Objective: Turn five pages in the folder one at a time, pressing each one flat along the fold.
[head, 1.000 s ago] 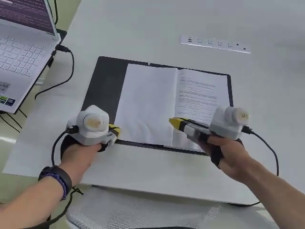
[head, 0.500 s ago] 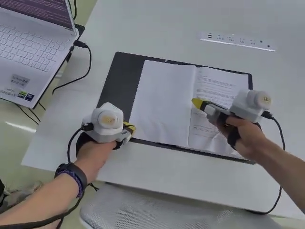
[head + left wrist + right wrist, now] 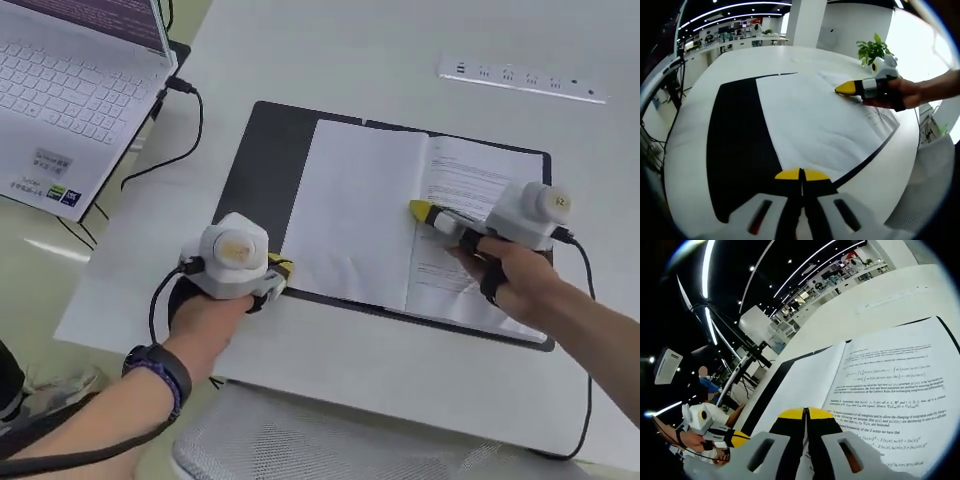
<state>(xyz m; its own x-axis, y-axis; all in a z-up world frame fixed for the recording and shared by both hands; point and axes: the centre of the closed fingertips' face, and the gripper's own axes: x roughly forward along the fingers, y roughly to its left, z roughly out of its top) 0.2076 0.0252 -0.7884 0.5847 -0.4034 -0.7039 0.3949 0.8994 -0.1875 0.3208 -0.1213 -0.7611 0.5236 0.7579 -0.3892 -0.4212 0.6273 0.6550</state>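
The folder (image 3: 260, 165) lies open on the white worktop (image 3: 330, 50), its fold running from the near edge away from the person. The right gripper (image 3: 420, 210), jaws together with nothing visible between them, rests its yellow tip at the fold, just on the printed page (image 3: 480, 175), so it is the nearer one for pressing along that line. The left gripper (image 3: 281, 268), jaws also together, sits at the folder's near edge by the blank page (image 3: 350, 210). A laptop (image 3: 70, 90) and power strip (image 3: 522, 80) lie well apart.

Bright, even light from ceiling strips (image 3: 706, 270) falls on the white table (image 3: 350, 50), shadows are soft and faint, the head view is sharp, and both gripper views bend strongly at the edges, the left one washed out at its right.
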